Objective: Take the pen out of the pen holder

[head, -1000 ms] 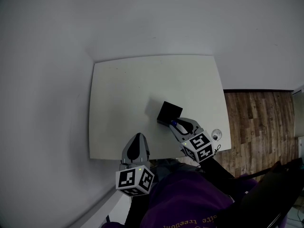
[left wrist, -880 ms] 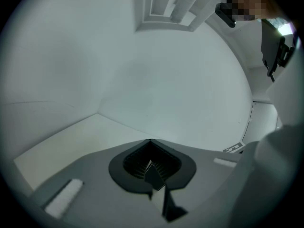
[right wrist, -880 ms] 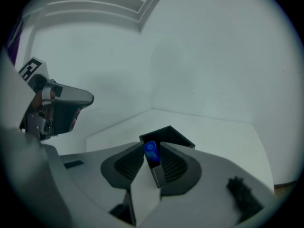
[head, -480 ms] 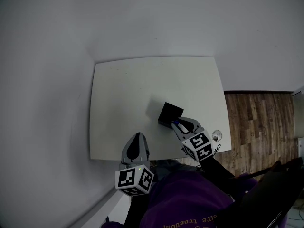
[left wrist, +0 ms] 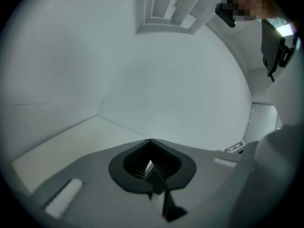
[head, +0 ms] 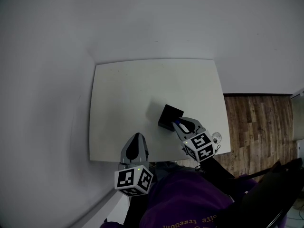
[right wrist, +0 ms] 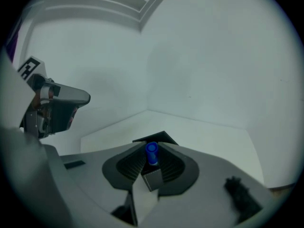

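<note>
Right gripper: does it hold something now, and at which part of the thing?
Yes. The right gripper holds the blue pen close to its blue end, which sticks out just beyond the fingers.

Pen holder (head: 169,116) on table (head: 123,89), near-right; pen (right wrist: 151,151) apparently just before it.

Pens: one, a blue-capped pen (right wrist: 151,152) clamped between the right jaws.
Pen holders: one black pen holder (head: 170,115), just ahead of the right jaws.
Grippers: two, the left gripper (head: 137,137) with its jaws closed on nothing, and the right gripper (head: 177,123).
Benches: one white bench (head: 123,94), beneath both jaws.
</note>
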A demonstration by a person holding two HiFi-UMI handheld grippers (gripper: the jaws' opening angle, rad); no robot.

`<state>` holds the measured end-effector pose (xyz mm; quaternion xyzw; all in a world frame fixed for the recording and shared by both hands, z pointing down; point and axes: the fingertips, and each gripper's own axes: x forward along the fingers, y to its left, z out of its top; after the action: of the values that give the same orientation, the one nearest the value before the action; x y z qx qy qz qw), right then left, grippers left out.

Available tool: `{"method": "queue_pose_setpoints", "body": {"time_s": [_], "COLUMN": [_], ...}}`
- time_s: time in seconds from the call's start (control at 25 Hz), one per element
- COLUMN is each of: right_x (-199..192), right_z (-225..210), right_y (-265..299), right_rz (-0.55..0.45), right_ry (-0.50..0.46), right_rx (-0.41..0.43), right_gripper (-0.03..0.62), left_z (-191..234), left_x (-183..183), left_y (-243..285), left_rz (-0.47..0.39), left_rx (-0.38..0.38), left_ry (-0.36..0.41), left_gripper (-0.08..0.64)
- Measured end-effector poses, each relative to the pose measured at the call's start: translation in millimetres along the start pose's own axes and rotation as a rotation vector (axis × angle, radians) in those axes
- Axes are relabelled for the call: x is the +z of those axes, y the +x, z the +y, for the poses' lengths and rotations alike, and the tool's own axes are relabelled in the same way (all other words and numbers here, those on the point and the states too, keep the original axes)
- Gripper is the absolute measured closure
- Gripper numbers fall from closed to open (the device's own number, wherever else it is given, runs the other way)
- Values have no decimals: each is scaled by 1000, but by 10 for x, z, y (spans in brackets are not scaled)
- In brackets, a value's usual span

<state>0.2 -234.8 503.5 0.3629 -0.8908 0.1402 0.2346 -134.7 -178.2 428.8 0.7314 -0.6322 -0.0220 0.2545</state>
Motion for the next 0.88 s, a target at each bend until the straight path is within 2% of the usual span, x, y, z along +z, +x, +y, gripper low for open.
{"method": "queue_pose_setpoints", "body": {"time_s": [0.32, 0.48, 0.88], "right_x": [120, 145, 263], "right_z": [-28, -58, -124], "right_y": [-28, -43, -89], "right_rz": [-19, -31, -72], "right_ry": [-21, 0, 23], "right_rx": [-13, -16, -27], "right_gripper": [511, 511, 511], "left_z": [19, -13, -49], "left_x": [46, 60, 66], "left_y": [8, 22, 42], "left_rz": [8, -11, -11], "left_rx": [2, -4, -14], "left_ry": [24, -1, 17], "left_gripper": [554, 554, 554]}}
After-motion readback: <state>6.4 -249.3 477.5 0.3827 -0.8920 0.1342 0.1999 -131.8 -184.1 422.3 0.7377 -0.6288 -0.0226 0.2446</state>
